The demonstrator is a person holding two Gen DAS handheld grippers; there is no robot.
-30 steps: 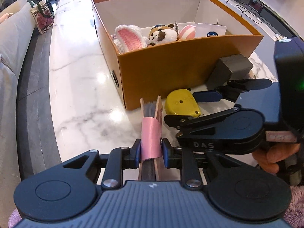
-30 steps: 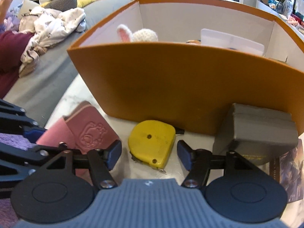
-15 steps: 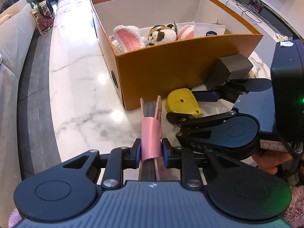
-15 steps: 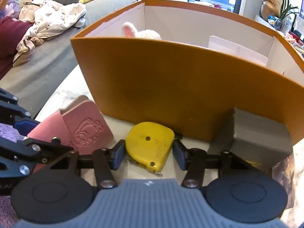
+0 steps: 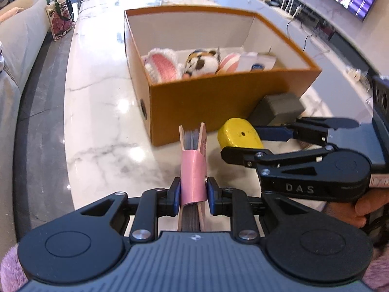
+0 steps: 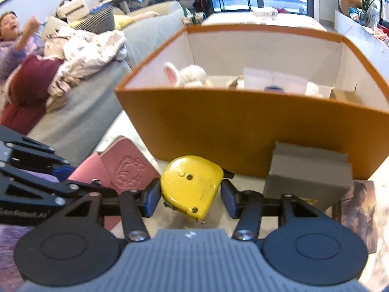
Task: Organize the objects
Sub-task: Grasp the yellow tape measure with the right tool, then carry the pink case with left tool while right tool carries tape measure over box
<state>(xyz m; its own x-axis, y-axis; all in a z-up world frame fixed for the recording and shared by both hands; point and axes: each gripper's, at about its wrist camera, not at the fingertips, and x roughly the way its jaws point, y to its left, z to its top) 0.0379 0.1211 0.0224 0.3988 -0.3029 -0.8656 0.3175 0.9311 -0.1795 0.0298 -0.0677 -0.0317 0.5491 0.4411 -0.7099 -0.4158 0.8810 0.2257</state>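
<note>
**A:** Status on your grippers?

**B:** Your left gripper is clamped on the pink notebook, pads pressing its strap from both sides, book standing on edge with the page block facing up. Your right gripper has the yellow tape measure squeezed between its blue pads; it looks clear of the marble table (hard to be sure, the frame is blurred).

**A:** Where do they sit relative to each other?

**B:** Side by side, notebook left of the tape measure, both just in front of the orange box. Grey box rests against the box's near wall, to the right, a printed card beside it.

**A:** Inside the box?

**B:** Crochet bunny at left, a brown-and-white plush, a pink striped ball, a white carton. Behind it the table runs on; sofa off to your left.
</note>
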